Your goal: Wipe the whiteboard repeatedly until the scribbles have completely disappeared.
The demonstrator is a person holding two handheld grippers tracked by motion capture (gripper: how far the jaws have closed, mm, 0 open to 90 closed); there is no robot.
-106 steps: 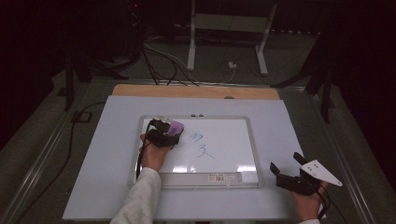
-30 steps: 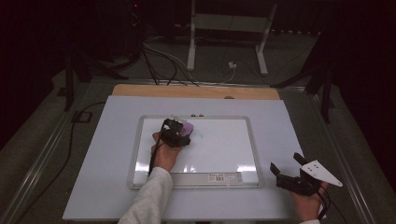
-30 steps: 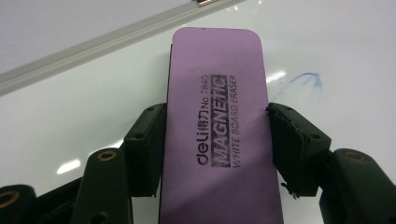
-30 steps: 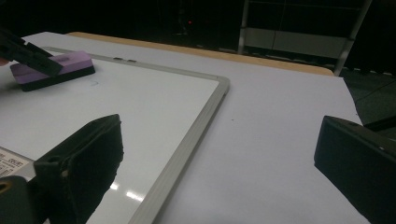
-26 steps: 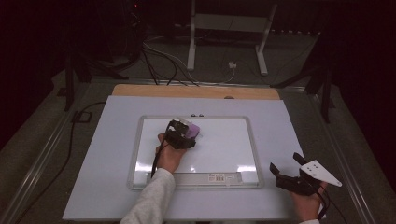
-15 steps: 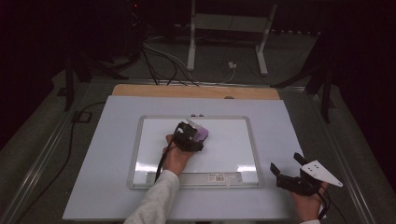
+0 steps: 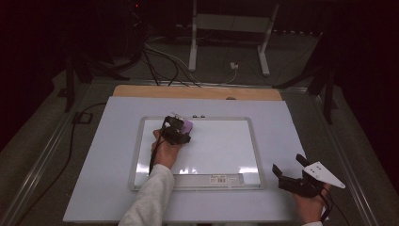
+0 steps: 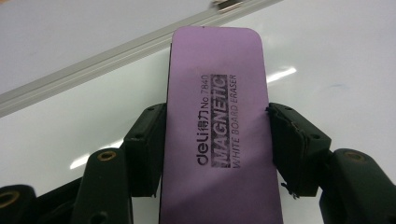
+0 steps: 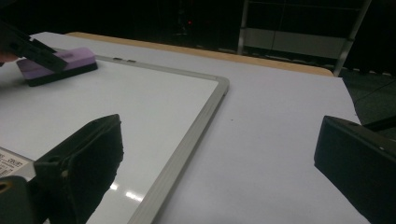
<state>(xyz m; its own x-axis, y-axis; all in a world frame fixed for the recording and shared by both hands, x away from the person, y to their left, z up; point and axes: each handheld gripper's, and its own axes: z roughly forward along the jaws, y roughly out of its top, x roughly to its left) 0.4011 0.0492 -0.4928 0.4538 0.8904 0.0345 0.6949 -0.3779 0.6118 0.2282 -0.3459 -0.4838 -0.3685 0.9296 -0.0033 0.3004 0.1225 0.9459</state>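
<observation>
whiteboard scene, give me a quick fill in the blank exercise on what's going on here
1. The left gripper is shut on a ____ eraser.
2. The eraser rests on the ____, near its far edge.
3. The right gripper has its jaws ____, holding nothing.
4. The word printed largest on the eraser is ____.

Missing words: purple; whiteboard; open; MAGNETIC
</observation>
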